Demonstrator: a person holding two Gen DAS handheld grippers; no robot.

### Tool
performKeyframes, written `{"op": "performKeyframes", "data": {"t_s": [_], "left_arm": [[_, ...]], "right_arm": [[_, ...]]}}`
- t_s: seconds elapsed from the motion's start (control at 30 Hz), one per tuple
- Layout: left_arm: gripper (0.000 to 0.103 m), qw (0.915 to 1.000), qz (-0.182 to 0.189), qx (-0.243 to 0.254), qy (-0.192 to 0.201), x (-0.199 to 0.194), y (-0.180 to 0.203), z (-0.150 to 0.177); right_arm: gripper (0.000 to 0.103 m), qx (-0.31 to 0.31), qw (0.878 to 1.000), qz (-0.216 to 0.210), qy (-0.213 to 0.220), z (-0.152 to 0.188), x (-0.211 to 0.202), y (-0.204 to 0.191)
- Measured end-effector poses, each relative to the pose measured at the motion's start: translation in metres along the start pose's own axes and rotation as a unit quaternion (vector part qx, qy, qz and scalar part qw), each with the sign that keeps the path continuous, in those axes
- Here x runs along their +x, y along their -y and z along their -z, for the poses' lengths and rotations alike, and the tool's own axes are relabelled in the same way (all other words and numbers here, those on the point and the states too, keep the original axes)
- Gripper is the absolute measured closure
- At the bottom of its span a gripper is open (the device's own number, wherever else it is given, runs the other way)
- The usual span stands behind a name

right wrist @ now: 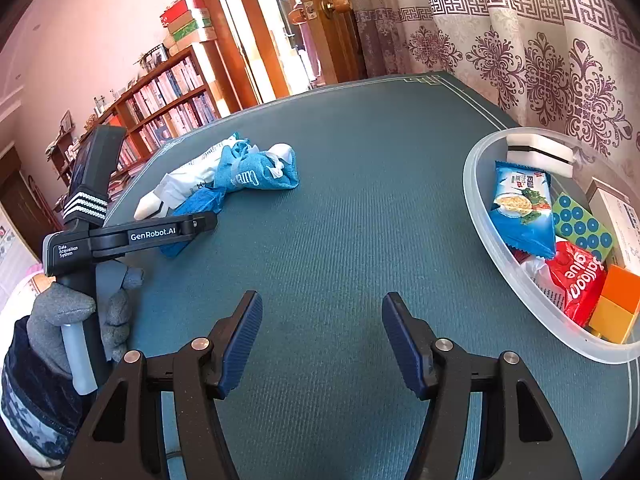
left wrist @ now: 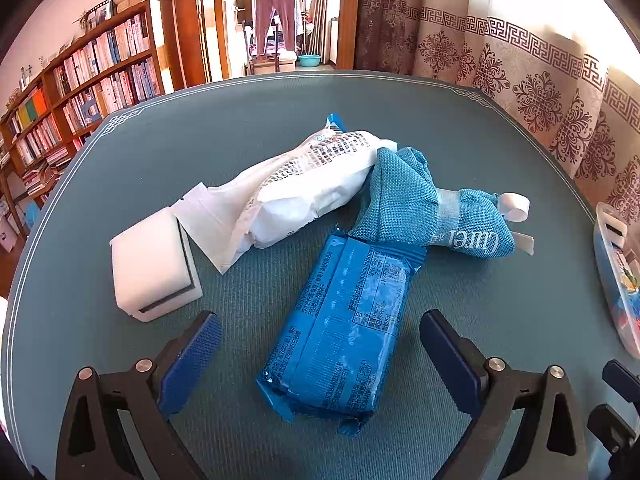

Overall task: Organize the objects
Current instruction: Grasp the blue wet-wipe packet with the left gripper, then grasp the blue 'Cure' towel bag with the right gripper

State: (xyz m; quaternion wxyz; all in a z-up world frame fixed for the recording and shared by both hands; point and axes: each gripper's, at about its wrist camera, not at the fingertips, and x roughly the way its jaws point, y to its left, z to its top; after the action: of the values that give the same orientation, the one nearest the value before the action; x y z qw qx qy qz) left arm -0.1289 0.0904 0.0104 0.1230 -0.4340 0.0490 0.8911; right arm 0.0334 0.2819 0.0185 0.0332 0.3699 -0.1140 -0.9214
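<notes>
A blue foil snack pack [left wrist: 340, 324] lies on the teal table between the fingers of my open left gripper [left wrist: 320, 356]; the fingers stand apart from it. Behind it lie a blue mesh pouch [left wrist: 424, 204], a white plastic packet [left wrist: 296, 192] and a white sponge block [left wrist: 154, 264]. In the right wrist view the same pile [right wrist: 240, 176] sits at the far left, with the left gripper's body [right wrist: 132, 236] over it. My right gripper [right wrist: 322, 332] is open and empty above bare table.
A clear plastic bin [right wrist: 492, 240] at the right table edge holds a sponge, a blue snack bag [right wrist: 520, 208], a red packet, coloured blocks and a box. It shows at the right edge in the left wrist view [left wrist: 612, 280]. Curtains hang behind; bookshelves stand at left.
</notes>
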Motion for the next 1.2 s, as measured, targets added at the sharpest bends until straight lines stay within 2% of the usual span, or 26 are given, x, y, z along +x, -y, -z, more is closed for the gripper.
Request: {"op": "performKeyframes", "data": {"t_s": [0.13,0.23,0.3,0.4,0.63,0.8,0.93,1.2], "left_arm": [[0.015,1.0,-0.005,0.003,0.005,-0.002,0.0,0.001],[0.028,0.9999,-0.005,0.004,0.014,-0.005,0.0,0.002],[0.044,0.9998,-0.005,0.006,0.018,-0.007,0.0,0.002],[0.056,0.9997,-0.006,0.009,0.023,-0.01,0.001,0.005],[0.059,0.9995,0.009,-0.021,0.023,-0.018,-0.006,0.009],[0.059,0.9989,0.017,-0.035,0.027,-0.025,-0.011,0.01],[0.059,0.9989,0.01,-0.028,0.035,-0.029,-0.008,0.011],[0.059,0.998,0.011,-0.035,0.051,-0.039,-0.012,0.009]], "right_arm": [[0.039,-0.002,1.0,-0.001,-0.005,-0.001,0.005,-0.002],[0.039,-0.007,1.0,0.001,-0.006,-0.004,0.008,-0.003],[0.039,-0.01,1.0,0.005,-0.007,-0.006,0.011,-0.004],[0.039,-0.017,1.0,0.011,-0.009,-0.011,0.017,-0.006],[0.039,-0.045,0.999,0.015,0.014,-0.044,0.028,-0.017],[0.036,-0.063,0.998,-0.005,0.026,-0.072,0.041,-0.033],[0.035,-0.082,0.996,-0.022,0.031,-0.091,0.055,-0.047],[0.031,-0.09,0.994,-0.059,0.005,-0.118,0.096,-0.059]]}}
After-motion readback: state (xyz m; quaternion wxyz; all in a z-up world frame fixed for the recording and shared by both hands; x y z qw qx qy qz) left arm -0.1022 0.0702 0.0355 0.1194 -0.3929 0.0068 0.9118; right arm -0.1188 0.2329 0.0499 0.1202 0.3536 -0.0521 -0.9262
